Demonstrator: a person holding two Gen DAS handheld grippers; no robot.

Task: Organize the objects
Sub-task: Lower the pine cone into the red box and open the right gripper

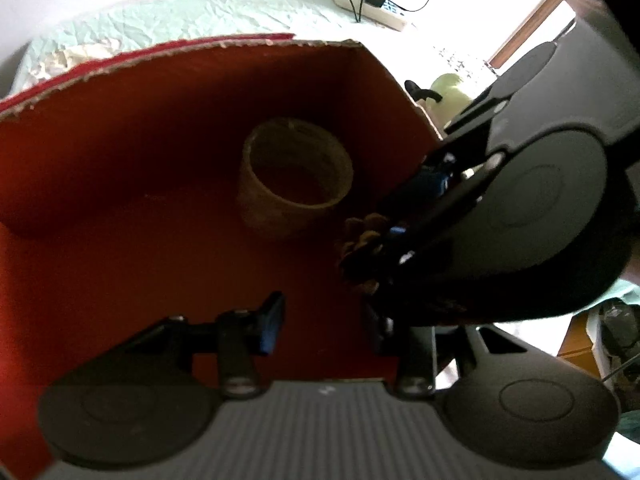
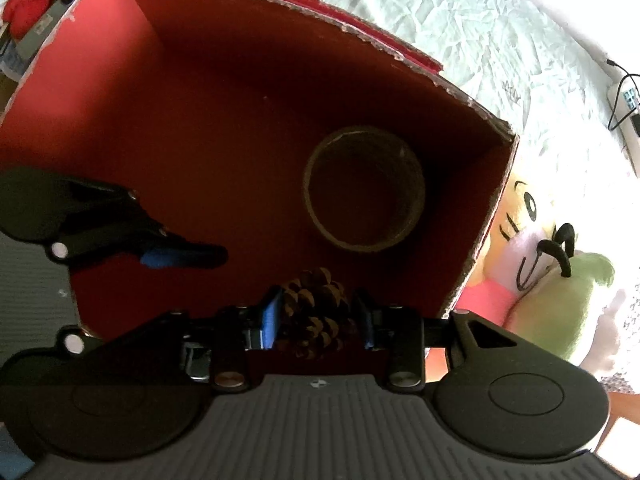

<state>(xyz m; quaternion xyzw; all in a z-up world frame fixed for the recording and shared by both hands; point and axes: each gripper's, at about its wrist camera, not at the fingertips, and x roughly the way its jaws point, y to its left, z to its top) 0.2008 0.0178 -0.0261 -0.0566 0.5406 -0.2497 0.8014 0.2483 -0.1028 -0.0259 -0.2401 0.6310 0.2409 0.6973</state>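
An open red cardboard box point(image 1: 120, 140) point(image 2: 240, 80) fills both views. A brown cardboard tape roll point(image 1: 264, 212) point(image 2: 360, 245) lies flat on its floor near the far right corner. My right gripper point(image 2: 318, 316) point(image 1: 400, 240) points down into the box and is shut on a brown pine cone point(image 2: 316, 300) point(image 1: 360, 252), blue pads on either side of it. My left gripper point(image 1: 326, 324) is open over the box floor with nothing between its fingers; one of its fingers point(image 2: 180, 256) reaches in from the left in the right wrist view.
The box stands on a crumpled pale green cloth point(image 2: 480, 20) point(image 1: 200, 16). A yellow-and-white plush toy point(image 2: 532, 236) and a green pear-shaped plush point(image 2: 576, 292) lie against the box's right side. A power strip with cables point(image 1: 372, 4) lies beyond it.
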